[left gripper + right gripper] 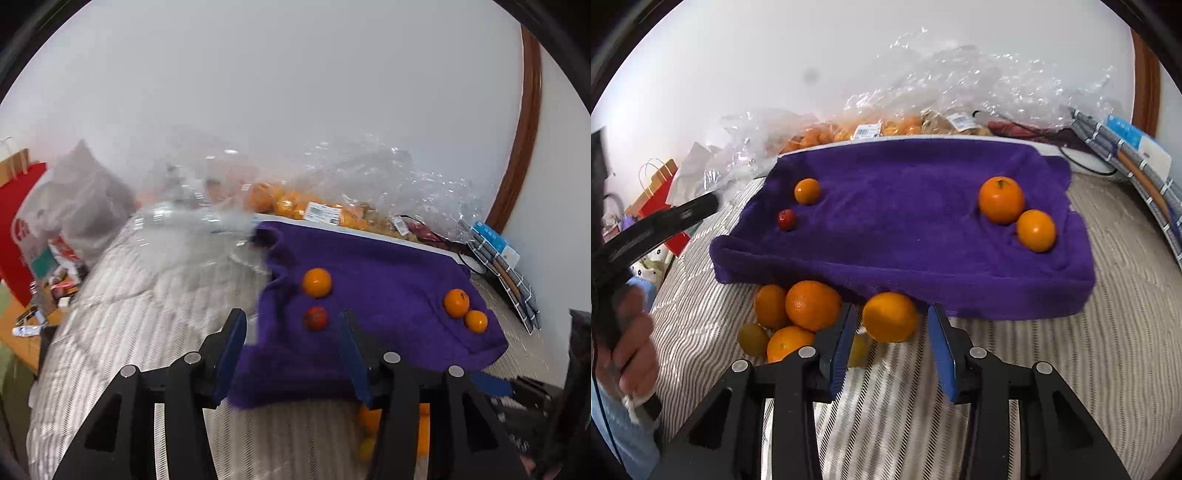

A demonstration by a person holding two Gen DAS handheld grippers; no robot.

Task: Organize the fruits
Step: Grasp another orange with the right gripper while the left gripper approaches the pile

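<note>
Two blue-padded fingers of the right gripper stand spread apart, with a large round orange sitting between the jaws but not yet pinched; a gap shows on its right side. To do this step well, I judge the jaws should centre on the orange's widest part and close gently, since the smooth round fruit could roll away on the soft striped grey quilt of the bed. Just left of it lies a loose heap of oranges with a small yellow-green citrus, touching one another, so closing wide could nudge them.

The left gripper hovers with jaws released and holding nothing, above the near left part of the purple towel-lined tray. Its fingers frame a small dark-red fruit, with a small orange just beyond.

In the tray, fruit appears sorted in two groups: the small orange and red fruit at the left, and a pair of bigger oranges touching each other at the right. Going by size, the orange probably belongs with the right pair. Behind the tray, crinkled clear plastic bags hold many more oranges; their count is unclear.
</note>
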